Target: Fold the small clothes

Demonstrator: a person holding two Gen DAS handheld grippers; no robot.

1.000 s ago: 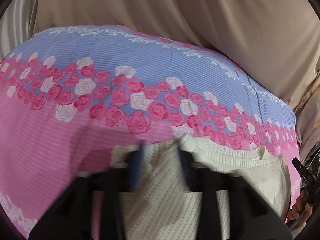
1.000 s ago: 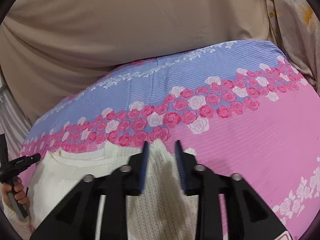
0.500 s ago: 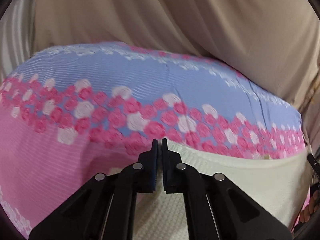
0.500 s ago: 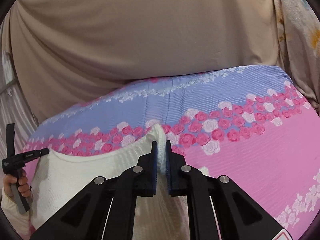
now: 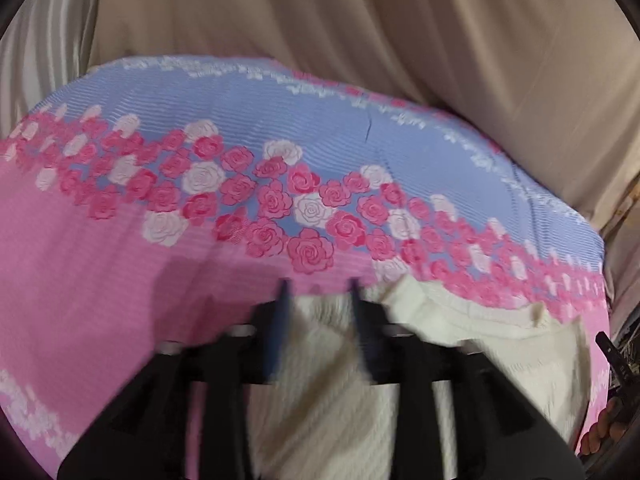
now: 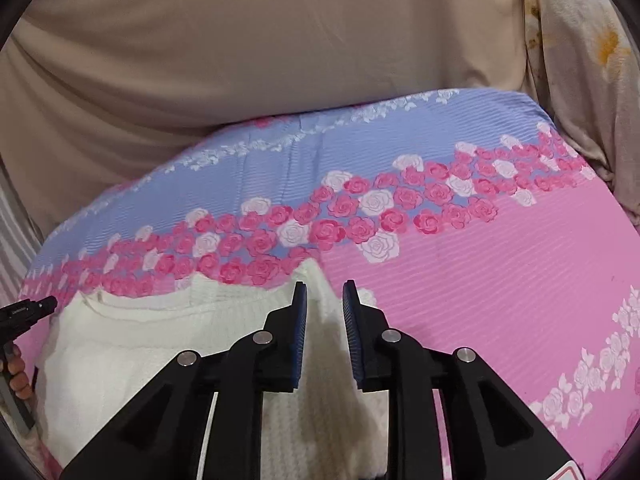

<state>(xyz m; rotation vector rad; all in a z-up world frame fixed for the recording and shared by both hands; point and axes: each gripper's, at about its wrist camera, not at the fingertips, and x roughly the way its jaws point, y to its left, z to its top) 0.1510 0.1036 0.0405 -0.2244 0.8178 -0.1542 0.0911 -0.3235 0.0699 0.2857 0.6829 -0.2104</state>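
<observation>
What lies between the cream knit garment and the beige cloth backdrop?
In both wrist views, only the pink-and-blue rose-print bedcover fills the stretch from the cream knit garment to the beige cloth backdrop.

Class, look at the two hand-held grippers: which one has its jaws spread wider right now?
The left hand-held gripper: its jaws, just opened, stand wider apart over the cream knit top than the right hand-held gripper's.

Rose-printed pink and blue bed cover [image 6: 500, 280], cream knit garment [image 6: 132, 356] flat on it.
</observation>
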